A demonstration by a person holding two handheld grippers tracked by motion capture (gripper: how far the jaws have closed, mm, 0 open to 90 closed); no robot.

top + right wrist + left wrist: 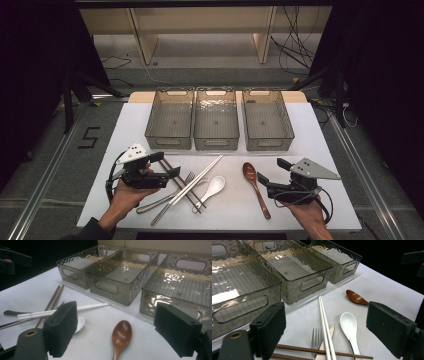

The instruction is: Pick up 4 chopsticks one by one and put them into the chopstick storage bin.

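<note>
Just ahead of my right gripper, jaws wide and empty, the brown spoon lies lengthwise, bowl toward the bins; my left gripper gapes too.

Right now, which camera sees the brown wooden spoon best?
The high view: the whole wooden spoon shows there, bowl to handle tip, lying by the right gripper. The right gripper view is closer on it but cuts the handle. The left gripper view catches its bowl, with a jaw covering the rest.

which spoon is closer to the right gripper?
The brown wooden spoon, lying alone on the white table just left of the right gripper. The white ceramic spoon lies further left, in the utensil pile by the left gripper.
</note>
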